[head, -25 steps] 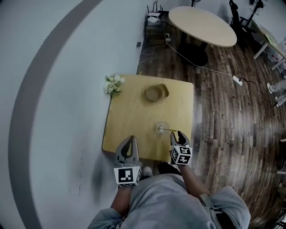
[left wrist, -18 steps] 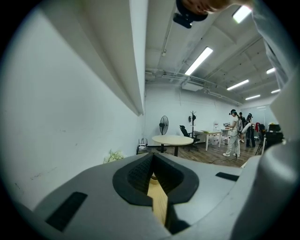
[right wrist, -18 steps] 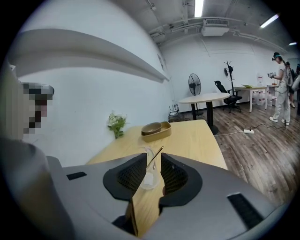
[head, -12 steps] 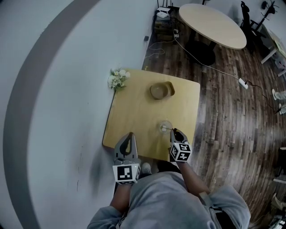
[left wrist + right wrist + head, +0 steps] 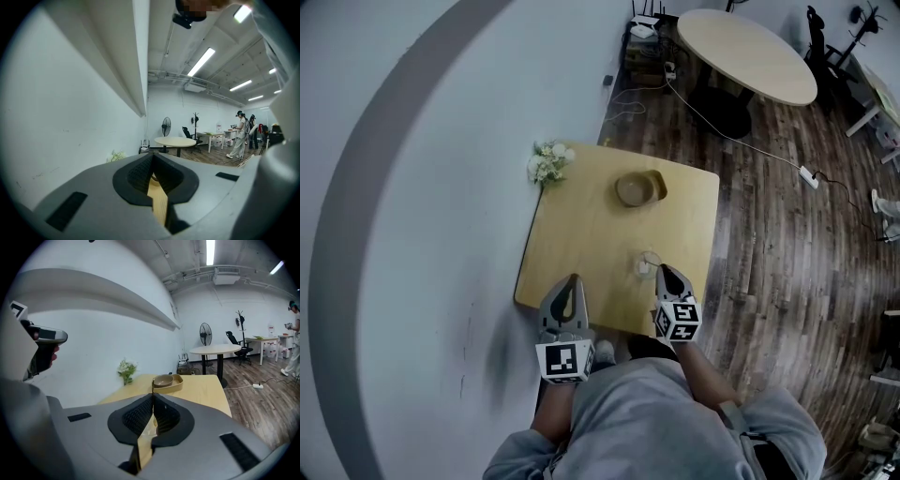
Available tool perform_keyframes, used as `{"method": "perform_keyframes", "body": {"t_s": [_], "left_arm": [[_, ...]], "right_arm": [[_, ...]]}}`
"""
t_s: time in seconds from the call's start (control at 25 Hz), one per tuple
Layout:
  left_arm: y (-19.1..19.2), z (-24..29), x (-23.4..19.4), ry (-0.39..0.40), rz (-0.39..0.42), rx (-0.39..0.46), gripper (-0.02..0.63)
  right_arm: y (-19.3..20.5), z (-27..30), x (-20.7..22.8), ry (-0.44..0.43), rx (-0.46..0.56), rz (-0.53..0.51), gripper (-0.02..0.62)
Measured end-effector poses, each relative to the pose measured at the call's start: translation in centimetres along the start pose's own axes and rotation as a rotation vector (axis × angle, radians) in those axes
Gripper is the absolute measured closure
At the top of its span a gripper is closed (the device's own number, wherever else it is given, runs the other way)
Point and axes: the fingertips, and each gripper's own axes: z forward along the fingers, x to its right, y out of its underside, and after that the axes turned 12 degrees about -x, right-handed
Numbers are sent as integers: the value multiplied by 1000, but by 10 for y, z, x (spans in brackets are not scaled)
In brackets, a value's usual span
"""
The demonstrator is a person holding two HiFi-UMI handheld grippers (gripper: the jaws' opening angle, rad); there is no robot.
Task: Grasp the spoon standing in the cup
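Just over the cup (image 5: 649,262), our right gripper (image 5: 664,273) pinches the spoon (image 5: 153,386) by its handle to lift it; our left gripper (image 5: 572,282) hangs shut, empty.

Indoor scene, even overhead light from ceiling strips (image 5: 205,61): at 1 o'clock in the left gripper view, at 12 o'clock in the right gripper view, both clipped to white. Head view is dimmer and flat, with a pale sheen on the wood floor (image 5: 769,234) at 3 o'clock and a faint soft shadow on the white wall (image 5: 412,234) at 8 o'clock. Both gripper views show strong fisheye bowing and black corners. The left gripper (image 5: 152,157) and right gripper (image 5: 153,397) shells, close to the lens, are soft; the far room is moderately sharp.
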Motion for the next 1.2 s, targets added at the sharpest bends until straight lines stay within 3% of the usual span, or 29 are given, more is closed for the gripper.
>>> {"method": "perform_keyframes", "body": {"t_s": [0.76, 1.2], "left_arm": [[8, -45, 14, 112, 24, 56, 604], [2, -74, 47, 246, 76, 98, 604]], "right_arm": [[-51, -111, -43, 119, 244, -143, 592], [-56, -208, -72, 196, 393, -126, 592]]}}
